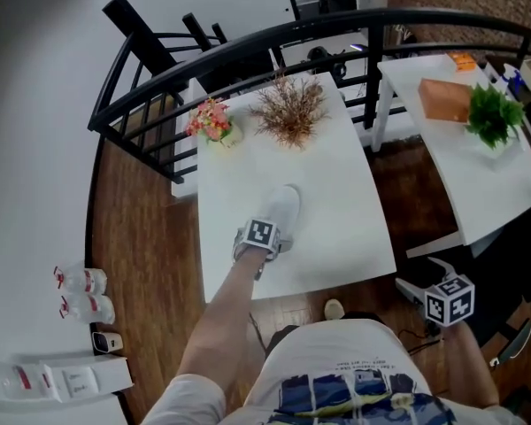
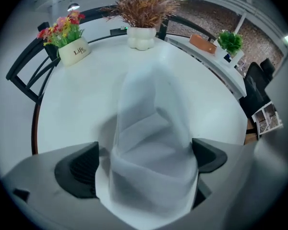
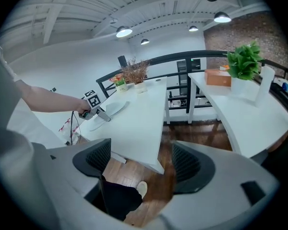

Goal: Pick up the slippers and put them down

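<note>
A white slipper (image 1: 284, 209) lies on the white table (image 1: 345, 237), toe pointing away from me. My left gripper (image 1: 264, 248) points steeply down over its heel end. In the left gripper view the slipper (image 2: 153, 128) fills the gap of that gripper (image 2: 144, 164); its jaws stand wide open and the dark pads (image 2: 79, 169) stay off the fabric. My right gripper (image 1: 422, 274) hangs off the table's near right corner, open and empty (image 3: 140, 164) above the wooden floor. From there the slipper (image 3: 116, 108) shows small on the tabletop.
A pot of pink flowers (image 1: 212, 122) and a dried plant (image 1: 288, 109) stand at the table's far edge, before a black railing (image 1: 248, 51). A second white table (image 1: 478, 184) on the right carries a green plant (image 1: 494, 113) and an orange box (image 1: 444, 98). A pale rounded thing (image 1: 334, 309) lies on the floor.
</note>
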The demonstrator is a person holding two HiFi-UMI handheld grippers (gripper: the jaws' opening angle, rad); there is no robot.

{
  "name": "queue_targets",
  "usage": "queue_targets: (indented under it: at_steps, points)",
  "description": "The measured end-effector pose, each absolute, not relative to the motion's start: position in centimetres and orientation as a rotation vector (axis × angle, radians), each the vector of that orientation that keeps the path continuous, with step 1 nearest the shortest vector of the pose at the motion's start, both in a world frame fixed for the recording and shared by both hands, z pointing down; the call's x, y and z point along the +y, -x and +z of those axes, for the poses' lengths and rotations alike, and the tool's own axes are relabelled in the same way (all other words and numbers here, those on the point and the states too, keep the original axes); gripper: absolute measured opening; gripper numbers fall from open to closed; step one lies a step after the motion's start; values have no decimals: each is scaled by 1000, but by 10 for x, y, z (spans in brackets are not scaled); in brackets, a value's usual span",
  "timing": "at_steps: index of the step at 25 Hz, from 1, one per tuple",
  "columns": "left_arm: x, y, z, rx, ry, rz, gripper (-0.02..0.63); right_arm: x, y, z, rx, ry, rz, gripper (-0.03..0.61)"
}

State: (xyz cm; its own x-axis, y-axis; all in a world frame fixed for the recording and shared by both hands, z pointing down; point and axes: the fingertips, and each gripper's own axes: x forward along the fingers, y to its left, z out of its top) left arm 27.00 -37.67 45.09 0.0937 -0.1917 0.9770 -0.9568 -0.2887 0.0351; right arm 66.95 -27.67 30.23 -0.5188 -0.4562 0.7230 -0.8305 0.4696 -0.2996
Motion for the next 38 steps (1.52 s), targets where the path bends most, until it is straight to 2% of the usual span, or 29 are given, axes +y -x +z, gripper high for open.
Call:
queue_targets:
  at_steps: [3, 8, 20, 28, 38]
  points:
    - [-380, -277, 452, -1134, -1632, 1263, 593, -283, -676, 303, -2156, -1085, 879, 417]
    - [-379, -283, 445, -1106, -1688, 1270, 460, -287, -674, 302, -2176, -1099, 889, 417]
    - [-361, -278, 419, -1146, -1690, 1188, 443, -284, -666, 299, -2240, -1078, 880, 417]
    - [-324, -228, 374, -1233, -1636, 1144, 442, -275, -636, 291, -2283, -1011, 882, 417]
    - [-248, -142, 340, -1396, -1559, 1014, 442, -260, -533, 307, -2303, -677, 774, 417]
